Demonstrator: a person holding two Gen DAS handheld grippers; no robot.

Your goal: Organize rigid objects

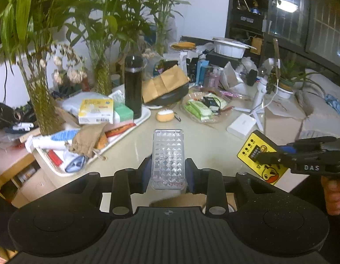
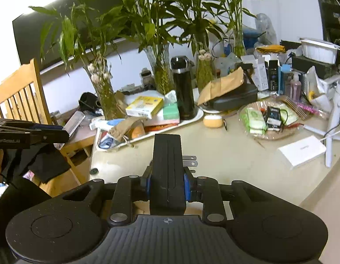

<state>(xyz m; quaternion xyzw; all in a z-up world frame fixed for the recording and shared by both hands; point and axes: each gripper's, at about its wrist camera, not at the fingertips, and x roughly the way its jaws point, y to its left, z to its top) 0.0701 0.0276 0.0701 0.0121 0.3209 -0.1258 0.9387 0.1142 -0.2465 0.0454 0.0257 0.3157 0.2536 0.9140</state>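
Left claw [image 1: 168,171] and right claw [image 2: 167,184] both clamp their loads, angled downward.

Left tongs [image 1: 168,169] grip a clear studded box [image 1: 168,154] above the table [image 1: 205,140] — right tongs [image 1: 257,157] clamp a yellow device [image 1: 257,149]

Premises: a lived-in home, living or dining area. Evidence: a beige glossy tabletop [image 2: 213,154] crowded with household clutter; tall green bamboo stalks in clear glass vases [image 2: 161,70]; a slatted wooden chair [image 2: 22,96]; a black cylindrical vacuum flask [image 1: 133,85]; a dark wall-mounted television screen [image 2: 38,33]; a dark glass-fronted display cabinet [image 1: 257,6] holding ornaments.
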